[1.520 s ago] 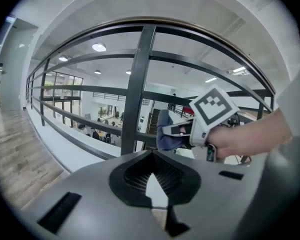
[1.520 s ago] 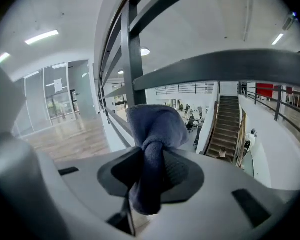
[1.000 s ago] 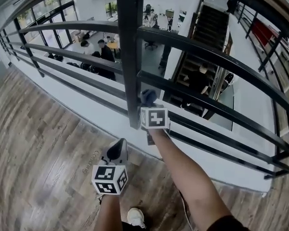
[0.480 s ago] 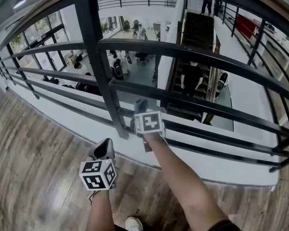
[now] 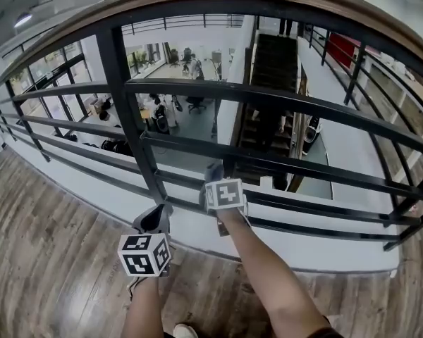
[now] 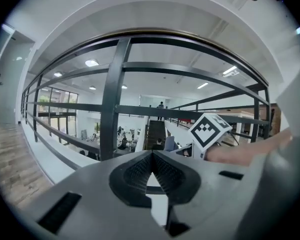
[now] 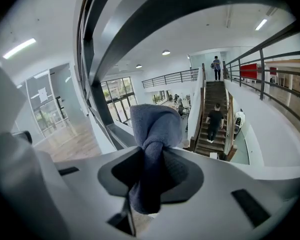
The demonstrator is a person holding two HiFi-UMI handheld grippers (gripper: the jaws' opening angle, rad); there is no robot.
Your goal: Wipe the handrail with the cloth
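Cloth (image 7: pixel 152 129): blue-grey, soft, bunched. Pinched in the right gripper (image 7: pixel 149 159), far side, by the handrail's (image 5: pixel 218 4) lower bars, right of the post (image 5: pixel 130 118). Left gripper (image 6: pixel 152 159): clenched, empty, nearer.

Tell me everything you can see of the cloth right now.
The cloth is blue-grey, soft and fleecy-looking. The right gripper is shut on its middle, pinching it narrow; a rounded wad bulges past the jaws and a short tail hangs below. In the head view it sits level with the lower bars of the black handrail; whether it touches one cannot be told.
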